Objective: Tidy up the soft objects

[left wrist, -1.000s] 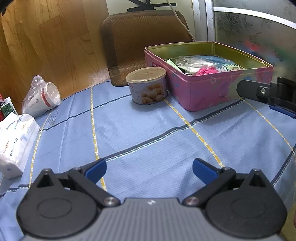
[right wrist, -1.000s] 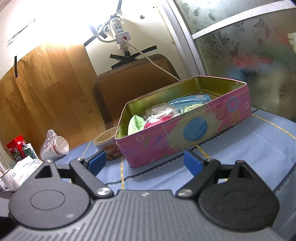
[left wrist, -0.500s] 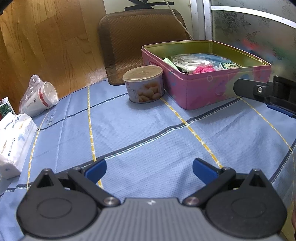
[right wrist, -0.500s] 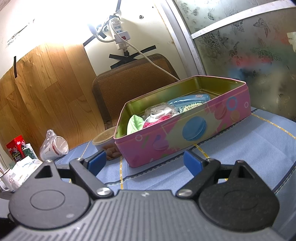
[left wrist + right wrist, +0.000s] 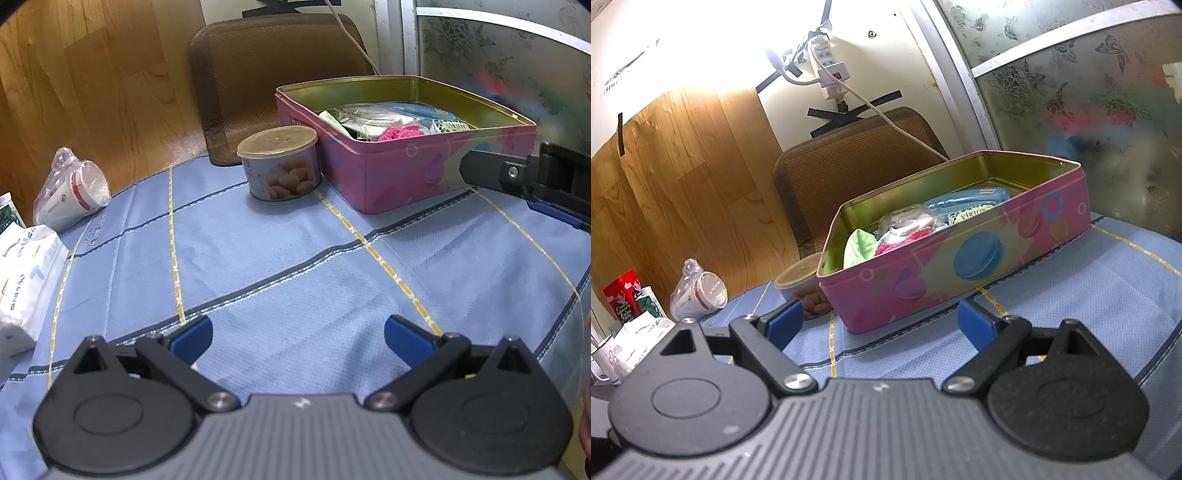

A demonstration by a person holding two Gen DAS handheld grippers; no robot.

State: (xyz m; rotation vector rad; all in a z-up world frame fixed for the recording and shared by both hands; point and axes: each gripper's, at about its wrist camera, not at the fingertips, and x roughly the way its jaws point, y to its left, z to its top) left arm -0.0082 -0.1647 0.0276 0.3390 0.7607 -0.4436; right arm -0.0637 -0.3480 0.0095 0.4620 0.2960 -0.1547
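Both the left gripper and the right gripper have ribbed grey bodies, black linkages, silver screws and blue fingertip pads.

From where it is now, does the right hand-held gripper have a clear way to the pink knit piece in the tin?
Probably yes: the right hand-held gripper is open and empty, the pink tin has no lid, and the pink knit piece lies exposed near its front wall.

Legible text is scarce: the card in the pink tin reads roughly "VIRJOY". Print on tissue pack, red box and can is too blurred to read.
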